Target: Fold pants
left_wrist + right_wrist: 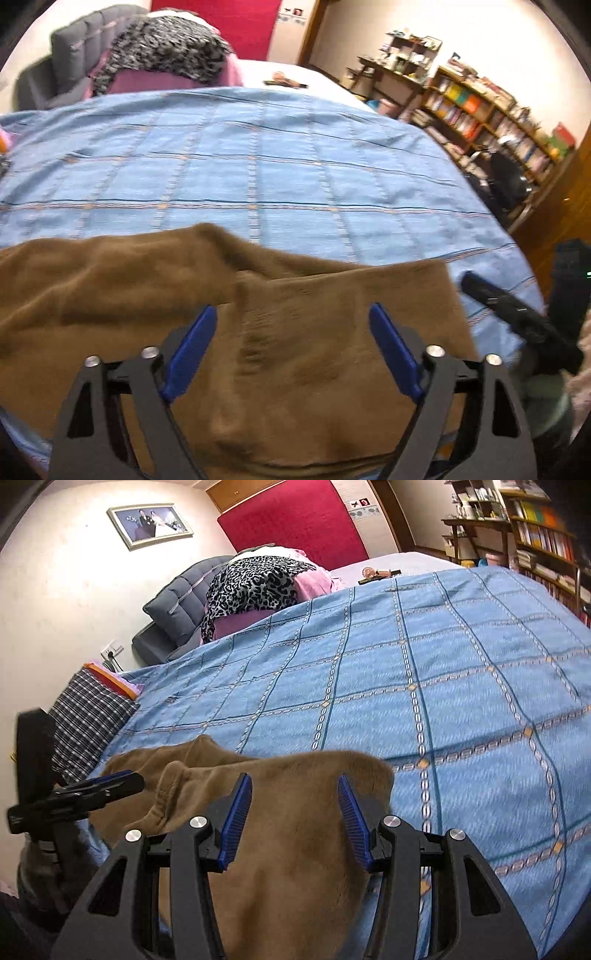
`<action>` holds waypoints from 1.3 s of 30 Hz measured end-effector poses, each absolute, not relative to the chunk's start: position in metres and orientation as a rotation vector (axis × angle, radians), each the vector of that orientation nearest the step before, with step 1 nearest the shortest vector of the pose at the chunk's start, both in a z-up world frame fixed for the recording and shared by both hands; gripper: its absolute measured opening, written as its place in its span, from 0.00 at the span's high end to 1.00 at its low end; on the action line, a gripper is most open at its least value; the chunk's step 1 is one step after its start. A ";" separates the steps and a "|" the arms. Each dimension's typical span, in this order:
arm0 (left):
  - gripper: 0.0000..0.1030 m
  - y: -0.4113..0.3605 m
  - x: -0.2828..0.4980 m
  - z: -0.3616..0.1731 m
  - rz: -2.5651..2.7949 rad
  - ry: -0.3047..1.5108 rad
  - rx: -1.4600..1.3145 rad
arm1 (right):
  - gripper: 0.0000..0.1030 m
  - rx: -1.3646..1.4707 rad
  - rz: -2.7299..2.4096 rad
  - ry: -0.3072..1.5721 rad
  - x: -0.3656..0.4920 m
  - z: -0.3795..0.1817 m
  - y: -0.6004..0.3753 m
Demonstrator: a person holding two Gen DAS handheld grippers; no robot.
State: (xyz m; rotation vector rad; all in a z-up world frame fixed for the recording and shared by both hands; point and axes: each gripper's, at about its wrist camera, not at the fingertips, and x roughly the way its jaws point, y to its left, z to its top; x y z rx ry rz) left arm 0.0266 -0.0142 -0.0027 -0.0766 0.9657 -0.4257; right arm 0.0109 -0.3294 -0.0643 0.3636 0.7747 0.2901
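Brown fleece pants lie on a blue checked bedspread at the near edge of the bed. One part is doubled over, with a raised fold running toward the left. My left gripper hovers over them, its blue fingers wide apart and pressing on nothing. In the right wrist view the pants reach under my right gripper, whose ribbed blue pads stand apart above the cloth without pinching it. The left gripper shows at that view's left edge. The right gripper shows at the right of the left wrist view.
The bedspread stretches far beyond the pants. A leopard-print garment on pink cloth and a grey cushion sit at the bed's head. Checked fabric lies at the left edge. Bookshelves line the right wall.
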 end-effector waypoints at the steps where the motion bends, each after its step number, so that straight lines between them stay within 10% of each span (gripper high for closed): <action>1: 0.26 -0.019 0.029 -0.005 -0.443 0.976 -0.087 | 0.51 0.365 0.289 0.784 0.016 -0.067 -0.328; 10: 0.50 -0.025 0.057 -0.063 -0.433 1.049 -0.135 | 0.51 0.315 0.209 0.866 0.037 -0.105 -0.319; 20: 0.50 -0.022 0.048 -0.073 -0.464 0.978 -0.088 | 0.51 0.164 0.167 0.831 0.028 -0.128 -0.300; 28: 0.16 0.004 0.036 -0.038 -0.460 0.982 -0.261 | 0.51 0.106 0.129 0.764 0.015 -0.092 -0.293; 39: 0.15 0.132 0.008 -0.014 -0.147 0.909 -0.453 | 0.42 0.124 0.259 0.717 0.007 -0.050 -0.259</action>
